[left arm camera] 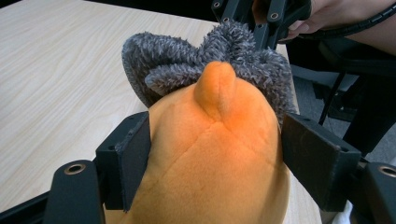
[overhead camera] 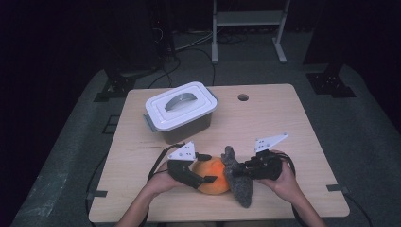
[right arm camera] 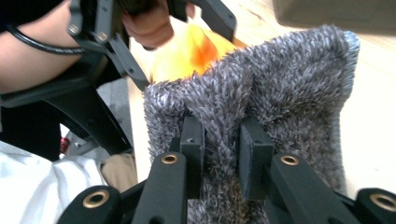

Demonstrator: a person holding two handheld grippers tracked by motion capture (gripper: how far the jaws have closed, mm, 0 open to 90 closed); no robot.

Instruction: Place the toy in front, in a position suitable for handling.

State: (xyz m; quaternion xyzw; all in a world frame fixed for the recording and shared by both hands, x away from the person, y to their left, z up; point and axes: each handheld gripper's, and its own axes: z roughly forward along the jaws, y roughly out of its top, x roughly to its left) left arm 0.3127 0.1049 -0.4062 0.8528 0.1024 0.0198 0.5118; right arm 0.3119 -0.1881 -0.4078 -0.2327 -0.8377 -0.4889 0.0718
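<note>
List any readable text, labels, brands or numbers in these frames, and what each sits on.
None: no view carries readable text.
White box lid: plain, no label.
Orange plush: no tag or print in view.
Grey fuzzy cloth: no tag in view.
Table: bare wood grain, no marking.
Left hand-held gripper and right hand-held gripper: black jaws and brass screws, no lettering.

1. My left gripper is matt black, with a grey three-cornered plate on top at 12 o'clock.
2. My right gripper matches it.
3. Brass-ringed screw holes sit in the black jaw arms.
4. A black cable trails from each.
5. My forearms are bare.
</note>
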